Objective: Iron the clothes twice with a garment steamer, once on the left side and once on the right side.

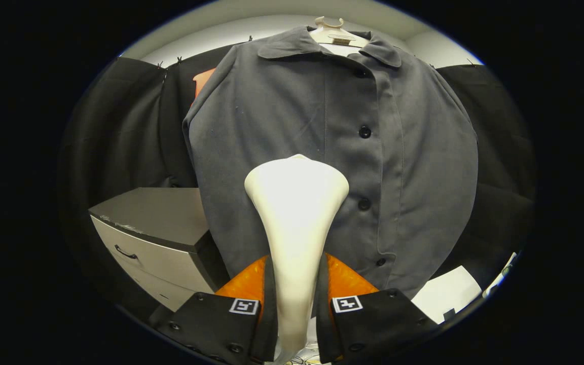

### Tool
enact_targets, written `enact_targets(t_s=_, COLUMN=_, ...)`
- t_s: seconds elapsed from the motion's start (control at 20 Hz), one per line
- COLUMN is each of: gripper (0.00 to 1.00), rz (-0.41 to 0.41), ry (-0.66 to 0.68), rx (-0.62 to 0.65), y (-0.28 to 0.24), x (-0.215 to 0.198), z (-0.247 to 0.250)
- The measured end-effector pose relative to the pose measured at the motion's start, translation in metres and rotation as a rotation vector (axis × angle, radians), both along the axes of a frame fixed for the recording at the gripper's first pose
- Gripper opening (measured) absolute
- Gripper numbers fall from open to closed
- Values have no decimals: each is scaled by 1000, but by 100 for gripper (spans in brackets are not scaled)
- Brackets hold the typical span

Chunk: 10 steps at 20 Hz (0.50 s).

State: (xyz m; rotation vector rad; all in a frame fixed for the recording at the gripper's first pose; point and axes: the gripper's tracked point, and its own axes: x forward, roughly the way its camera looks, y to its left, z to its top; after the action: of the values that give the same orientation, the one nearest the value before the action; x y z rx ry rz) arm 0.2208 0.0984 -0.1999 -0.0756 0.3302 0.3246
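The shirt point(282, 121) is matt grey woven cloth, smooth with faint creases, fastened by glossy dark plastic buttons point(365, 132). The garment steamer point(296, 203) clamped between the gripper point(296, 284) fingers looks like smooth cream plastic with a soft sheen. The hanger point(333, 31) seems pale plastic. The drawer cabinet point(155, 238) has a matt laminate top, satin fronts and a dark metal handle point(125, 252).

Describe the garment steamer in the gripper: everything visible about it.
The garment steamer is a smooth, cream-white piece that looks like plastic. Its slim handle runs up between the gripper's fingers, both of which press on it, and flares into a broad rounded head. It stands upright, the head set before the lower left front of the grey shirt, beside the button placket. Whether the head touches the cloth cannot be told.
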Motion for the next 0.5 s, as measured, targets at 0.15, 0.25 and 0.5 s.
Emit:
enact_targets(t_s=0.15, gripper=39, rz=-1, ry=12, rx=-9, y=-3, x=-2, z=-12)
enact_targets(t_s=0.25, gripper=39, rz=-2, ry=27, rx=-14, y=-6, x=-5, z=-22)
enact_targets(t_s=0.5, gripper=39, rz=-4, ry=87, rx=-20, y=-13, x=-14, z=-54)
